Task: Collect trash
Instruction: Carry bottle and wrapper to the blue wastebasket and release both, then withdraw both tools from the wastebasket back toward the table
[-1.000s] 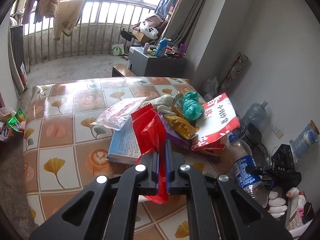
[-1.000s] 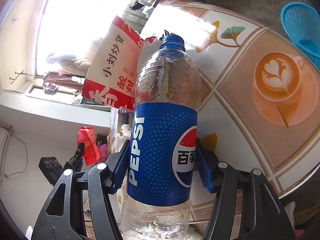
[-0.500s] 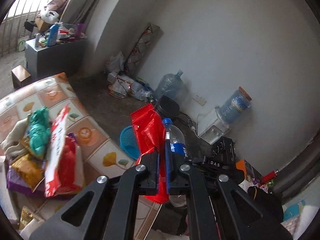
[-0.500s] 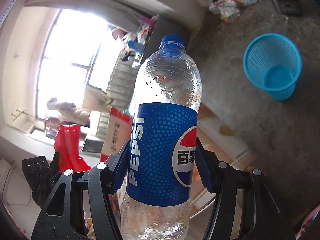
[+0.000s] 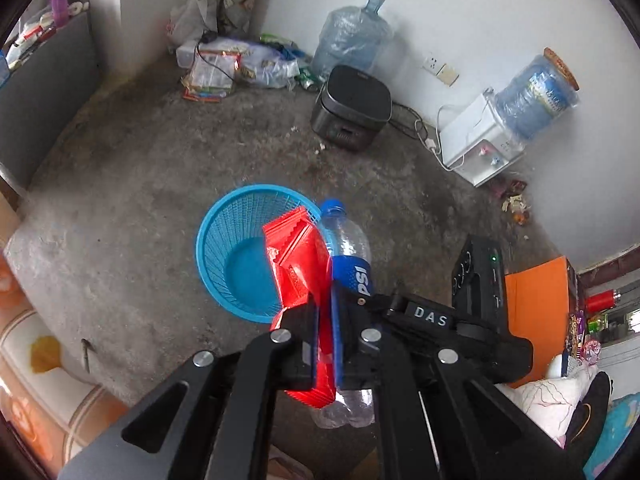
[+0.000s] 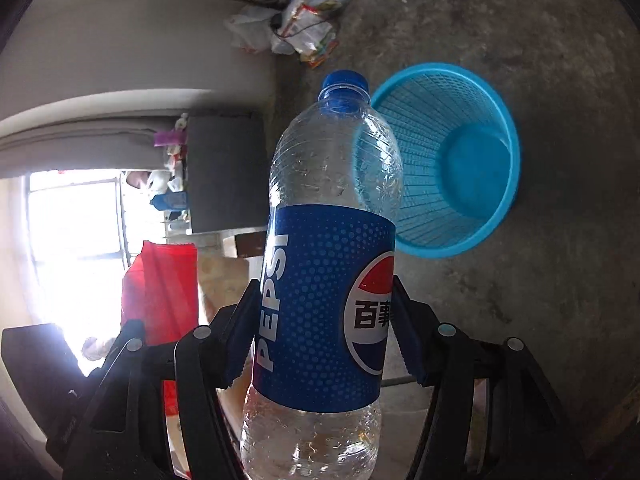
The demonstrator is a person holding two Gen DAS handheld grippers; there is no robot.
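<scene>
My left gripper (image 5: 325,320) is shut on a red crinkled wrapper (image 5: 298,264) and hangs it over the rim of a blue mesh basket (image 5: 224,248) that stands on the concrete floor. In the right wrist view my right gripper (image 6: 320,340) is shut on an empty clear Pepsi bottle (image 6: 324,272) with a blue label and cap, held cap-forward just left of the blue basket (image 6: 460,168). The same bottle (image 5: 352,256) shows right beside the wrapper in the left wrist view. The red wrapper (image 6: 160,288) also appears at the left in the right wrist view.
A black box appliance (image 5: 352,108), a white water dispenser (image 5: 480,144) with cables, and a large clear water jug (image 5: 352,36) line the wall. A litter pile (image 5: 232,64) lies in the corner. The patterned table edge (image 5: 36,360) is at lower left.
Both grippers swung away from the table with the wrapper and the bottle still held and tipped down toward the floor. The blue basket now lies right under them and looks larger.
</scene>
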